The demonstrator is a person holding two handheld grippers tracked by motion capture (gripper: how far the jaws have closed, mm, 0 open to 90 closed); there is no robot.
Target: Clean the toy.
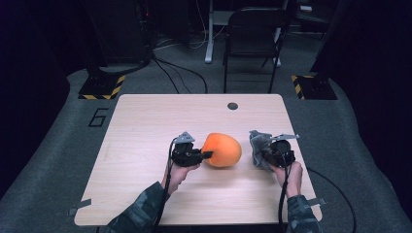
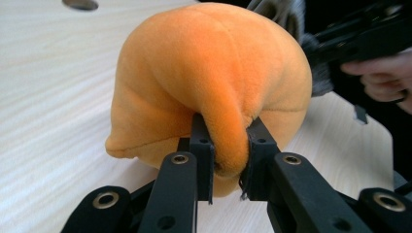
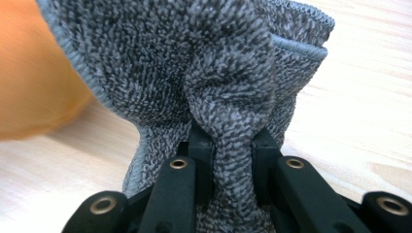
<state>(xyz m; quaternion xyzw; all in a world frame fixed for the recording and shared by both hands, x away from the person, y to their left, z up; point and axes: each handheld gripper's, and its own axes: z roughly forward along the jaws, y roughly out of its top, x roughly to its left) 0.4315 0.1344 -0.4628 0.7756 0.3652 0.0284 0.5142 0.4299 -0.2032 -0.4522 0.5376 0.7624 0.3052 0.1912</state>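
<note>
— Black jaws of the left gripper (image 2: pixel 228 160) are pinching a fold of the orange plush toy (image 2: pixel 214 82), right?

— Yes, they are biting only a ridge of its fabric, probably because the body is too plump to clamp whole. The toy is sitting mid-table (image 1: pixel 145 121), bulging away from that grip.

— And the right gripper (image 3: pixel 232 155)?

— It is squeezing a bunched pleat of the grey knitted cloth (image 3: pixel 204 63), so the rest is standing up loosely above the jaws.

— Why so close together?

— The cloth is hovering just beside the toy; I am guessing it is meant for wiping or wrapping it.
</note>
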